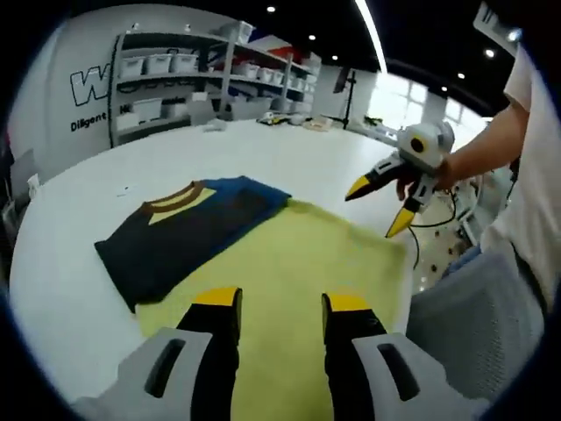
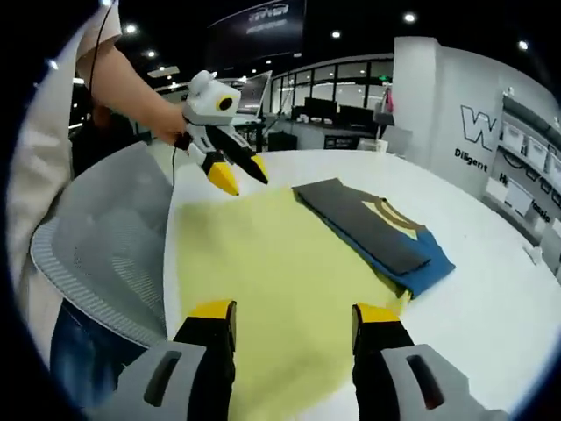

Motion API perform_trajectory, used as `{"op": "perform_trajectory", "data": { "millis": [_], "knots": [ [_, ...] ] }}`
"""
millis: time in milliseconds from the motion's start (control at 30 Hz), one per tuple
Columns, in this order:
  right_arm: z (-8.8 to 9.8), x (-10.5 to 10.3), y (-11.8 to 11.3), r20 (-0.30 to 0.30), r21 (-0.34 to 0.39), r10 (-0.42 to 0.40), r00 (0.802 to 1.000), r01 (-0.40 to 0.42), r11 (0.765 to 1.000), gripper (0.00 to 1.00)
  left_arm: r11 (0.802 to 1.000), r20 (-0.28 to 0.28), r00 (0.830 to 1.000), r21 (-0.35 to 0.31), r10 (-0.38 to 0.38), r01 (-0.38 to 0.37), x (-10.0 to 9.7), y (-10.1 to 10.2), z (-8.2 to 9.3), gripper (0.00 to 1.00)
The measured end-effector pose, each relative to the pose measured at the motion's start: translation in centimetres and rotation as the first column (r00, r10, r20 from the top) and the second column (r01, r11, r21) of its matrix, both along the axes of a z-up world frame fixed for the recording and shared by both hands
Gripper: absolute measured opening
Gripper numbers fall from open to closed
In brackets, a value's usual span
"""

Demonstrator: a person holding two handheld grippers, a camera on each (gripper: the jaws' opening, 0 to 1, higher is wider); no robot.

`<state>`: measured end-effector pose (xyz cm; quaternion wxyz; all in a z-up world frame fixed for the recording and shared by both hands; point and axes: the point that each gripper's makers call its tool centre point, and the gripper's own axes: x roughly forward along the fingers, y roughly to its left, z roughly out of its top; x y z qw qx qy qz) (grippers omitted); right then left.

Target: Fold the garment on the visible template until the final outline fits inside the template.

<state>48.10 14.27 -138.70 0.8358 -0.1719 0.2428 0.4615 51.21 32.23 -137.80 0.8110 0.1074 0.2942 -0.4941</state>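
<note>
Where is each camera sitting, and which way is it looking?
Left gripper view: rides on the left gripper, looking across the yellow template at the folded garment; the right gripper, a hand and a sleeve show.
Right gripper view: rides on the right gripper, facing the same template and garment; the left gripper and an arm show.
Shared: white table, template, garment.

Folded dark garment (image 1: 188, 232) lies partly on yellow template (image 1: 289, 281).

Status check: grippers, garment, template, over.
Both grippers open, empty: left gripper, right gripper. Folded garment overhangs yellow template edge. Mesh chair alongside table; nothing blocking.
</note>
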Motion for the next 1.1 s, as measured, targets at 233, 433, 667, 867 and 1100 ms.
{"op": "perform_trajectory", "data": {
  "millis": [233, 433, 667, 867, 1100],
  "knots": [
    [-1.2, -2.3, -0.5, -0.017, -0.038, 0.035, 0.999, -0.035, 0.999, 0.49, 0.994, -0.01, 0.998, 0.092, -0.062, 0.062, -3.7, 3.7, -1.9, 0.33],
    [-2.5, -4.2, -1.1, -0.032, -0.081, 0.061, 0.998, -0.063, 0.995, 0.47, 0.977, -0.024, 0.99, 0.162, -0.139, 0.141, -6.2, 5.4, -3.3, 0.32],
    [-4.0, -5.7, -2.4, -0.055, -0.123, 0.054, 0.997, -0.061, 0.991, 0.44, 0.942, -0.022, 0.975, 0.253, -0.221, 0.219, -8.0, 7.4, -4.7, 0.29],
    [-5.0, -6.6, -3.2, -0.079, -0.134, 0.026, 0.997, -0.036, 0.99, 0.4, 0.929, -0.022, 0.971, 0.288, -0.238, 0.234, -8.4, 8.7, -5.5, 0.28],
    [-5.8, -6.9, -3.6, -0.087, -0.155, 0.026, 0.996, -0.039, 0.987, 0.35, 0.923, -0.029, 0.975, 0.319, -0.218, 0.216, -8.0, 10.2, -6.5, 0.19]
  ]
}}
